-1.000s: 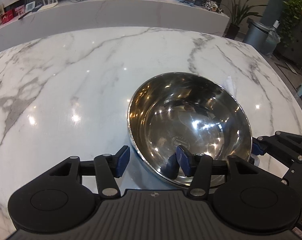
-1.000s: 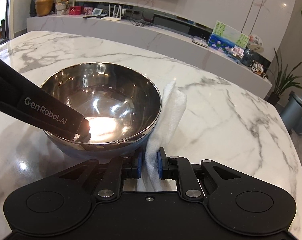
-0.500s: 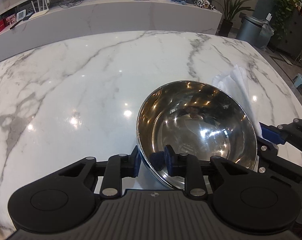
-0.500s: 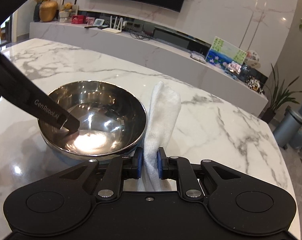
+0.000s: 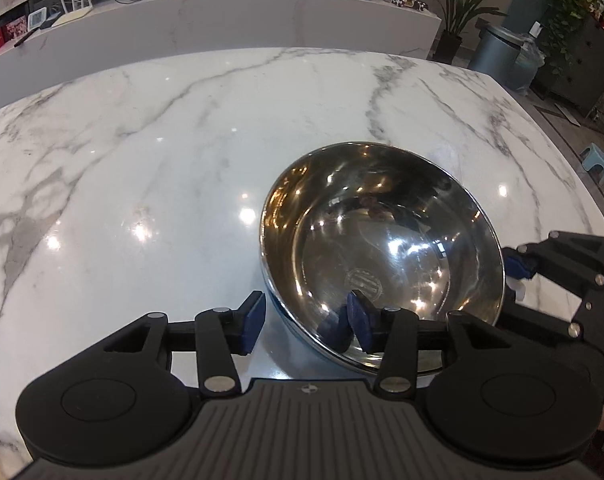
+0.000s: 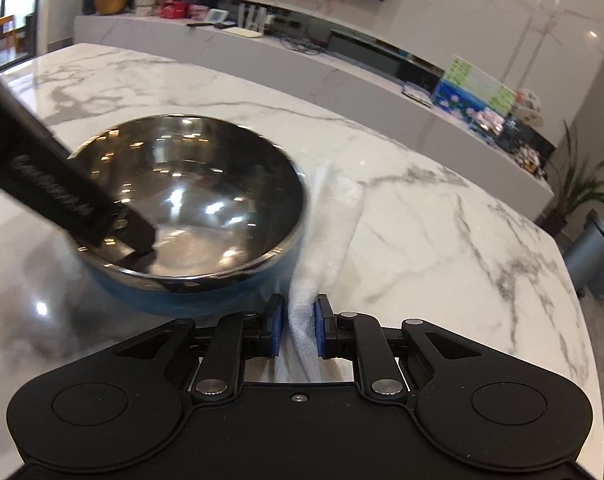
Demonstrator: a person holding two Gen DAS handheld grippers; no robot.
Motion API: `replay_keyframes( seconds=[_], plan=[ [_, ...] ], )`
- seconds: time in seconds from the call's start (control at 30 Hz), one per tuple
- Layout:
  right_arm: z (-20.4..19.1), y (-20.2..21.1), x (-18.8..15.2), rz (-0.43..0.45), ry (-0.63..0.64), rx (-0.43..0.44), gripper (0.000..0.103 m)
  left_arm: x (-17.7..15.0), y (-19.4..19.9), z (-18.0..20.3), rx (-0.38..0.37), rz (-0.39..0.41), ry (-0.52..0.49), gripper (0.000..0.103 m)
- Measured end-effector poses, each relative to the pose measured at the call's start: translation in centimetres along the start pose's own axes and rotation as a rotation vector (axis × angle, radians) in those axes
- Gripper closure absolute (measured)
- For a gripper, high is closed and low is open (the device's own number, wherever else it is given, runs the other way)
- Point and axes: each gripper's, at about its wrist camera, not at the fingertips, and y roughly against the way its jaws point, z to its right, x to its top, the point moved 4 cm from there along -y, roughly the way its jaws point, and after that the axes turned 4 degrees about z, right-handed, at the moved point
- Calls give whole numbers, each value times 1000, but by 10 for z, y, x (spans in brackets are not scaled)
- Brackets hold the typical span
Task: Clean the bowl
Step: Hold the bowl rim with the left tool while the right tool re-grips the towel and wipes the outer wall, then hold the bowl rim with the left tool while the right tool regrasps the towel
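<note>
Left wrist view: the steel bowl sits on the marble counter. The left hand-held gripper straddles the bowl's near rim, one finger outside and one inside; its jaws have just been opening and stand released, clear of the rim. The right hand-held gripper shows at the bowl's right edge.

Right wrist view: the right hand-held gripper has a white cloth between its jaws, which have just been opening slightly; the cloth lies just beside the bowl, against its right wall. The left hand-held gripper's finger reaches inside the bowl.
</note>
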Motion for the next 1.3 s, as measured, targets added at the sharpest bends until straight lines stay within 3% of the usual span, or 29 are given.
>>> replay_keyframes(
  seconds=[0.07, 0.17, 0.33, 0.4, 0.57, 0.63, 0.77, 0.9, 1.0, 1.17, 1.3],
  plan=[
    [3, 2, 1, 12, -5, -38, 72, 0, 0, 0, -2, -1, 0, 59],
    [3, 10, 3, 64, 27, -94, 71, 0, 0, -1, -4, -2, 3, 59],
    [0, 8, 0, 51, 45, -58, 70, -1, 0, 0, -4, -1, 4, 58],
    [1, 1, -2, 27, 39, -60, 57, -1, -1, 1, -8, -2, 4, 58],
    [3, -3, -3, 25, 15, -44, 57, 0, -1, 2, -11, -2, 4, 58],
    [6, -8, -5, 8, -11, -42, 57, 0, -1, 2, -12, -3, 5, 57],
    [13, -14, -6, -8, -81, -33, 77, 0, -1, 2, -10, -3, 2, 58],
    [19, -14, -6, -18, -124, -30, 85, 0, -1, 2, -8, -1, -6, 58],
    [19, -13, -4, -14, -121, -41, 87, 1, -1, 3, -5, -1, -12, 59],
    [21, 10, 9, 97, -112, -41, 87, 1, 0, 4, 0, -1, -27, 63],
    [18, 19, 12, 126, -77, -23, 87, 1, 1, 4, 5, 0, -33, 63]
  ],
)
